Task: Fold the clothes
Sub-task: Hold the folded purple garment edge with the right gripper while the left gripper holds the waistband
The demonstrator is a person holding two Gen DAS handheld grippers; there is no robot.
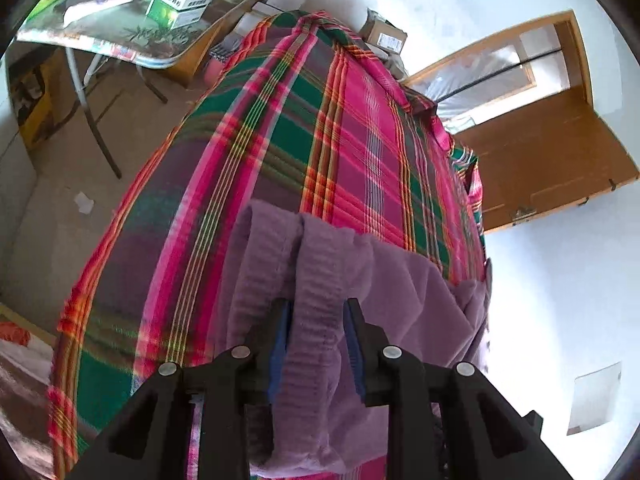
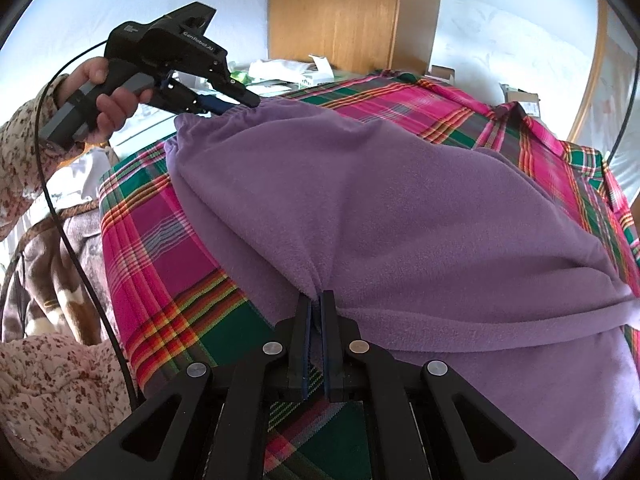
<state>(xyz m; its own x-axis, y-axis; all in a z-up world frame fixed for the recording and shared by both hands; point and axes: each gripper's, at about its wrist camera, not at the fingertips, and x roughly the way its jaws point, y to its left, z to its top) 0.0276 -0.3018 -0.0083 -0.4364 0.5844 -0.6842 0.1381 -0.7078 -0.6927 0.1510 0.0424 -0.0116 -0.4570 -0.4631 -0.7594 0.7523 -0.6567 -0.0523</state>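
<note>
While both grippers pinch it, the purple garment [image 2: 400, 208] lies over a plaid cloth [image 1: 280, 140].
Garment shape unclear. Left gripper [image 1: 318, 312] clamps the gathered waistband; right gripper [image 2: 317, 300] clamps a fold; hand [image 2: 102, 98] outstretched.

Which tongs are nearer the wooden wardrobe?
Left. The left tongs pinch the purple garment at its far edge, toward the wooden wardrobe; the right tongs pinch its near edge, farther away.
</note>
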